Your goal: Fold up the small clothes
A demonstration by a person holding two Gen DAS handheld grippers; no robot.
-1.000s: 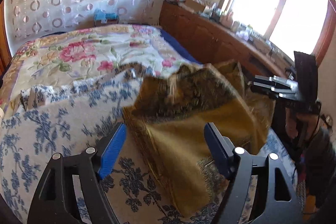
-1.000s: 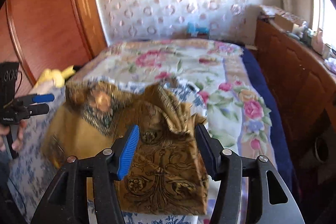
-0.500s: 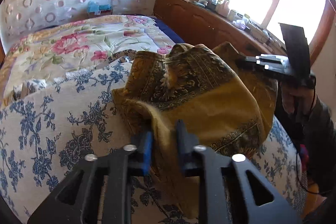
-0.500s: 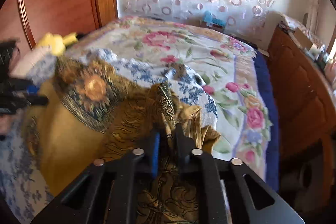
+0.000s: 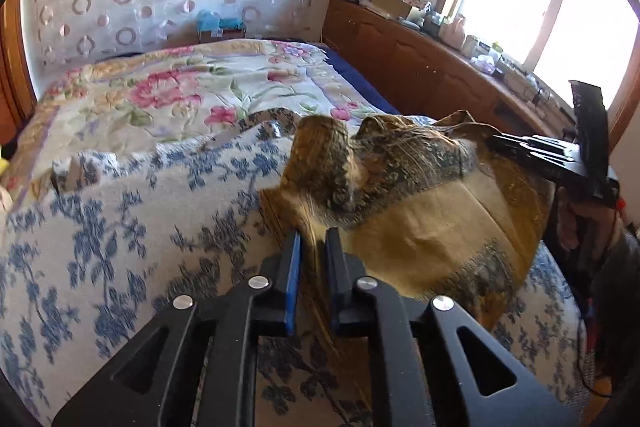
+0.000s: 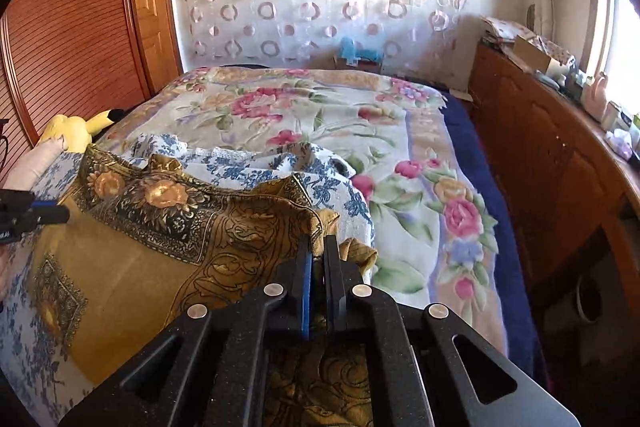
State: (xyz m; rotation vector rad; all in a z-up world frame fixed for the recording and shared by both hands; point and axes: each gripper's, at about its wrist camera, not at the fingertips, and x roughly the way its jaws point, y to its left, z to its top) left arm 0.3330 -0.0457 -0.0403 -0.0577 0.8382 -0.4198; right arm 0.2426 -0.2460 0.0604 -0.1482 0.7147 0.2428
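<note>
1. Left gripper [image 5: 313, 241] pinches the near edge of the scarf [image 5: 432, 227], its jaws easing apart slightly with cloth between them.
2. Right gripper [image 6: 317, 247] clamps another corner, likewise loosening a little.
3. Scarf lies on the blue-flowered sheet [image 5: 120, 227] on the bed [image 6: 452, 131].
4. Yellow toy [image 6: 74, 131] sits at the bed's far left, a cluttered sideboard [image 6: 552, 155] alongside.
5. Sideboard items are too small to identify.

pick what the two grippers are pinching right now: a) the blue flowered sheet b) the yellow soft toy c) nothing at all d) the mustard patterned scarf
d: the left gripper and the right gripper each have a fold of the mustard scarf between their nearly closed jaws, which are easing open slightly.
</note>
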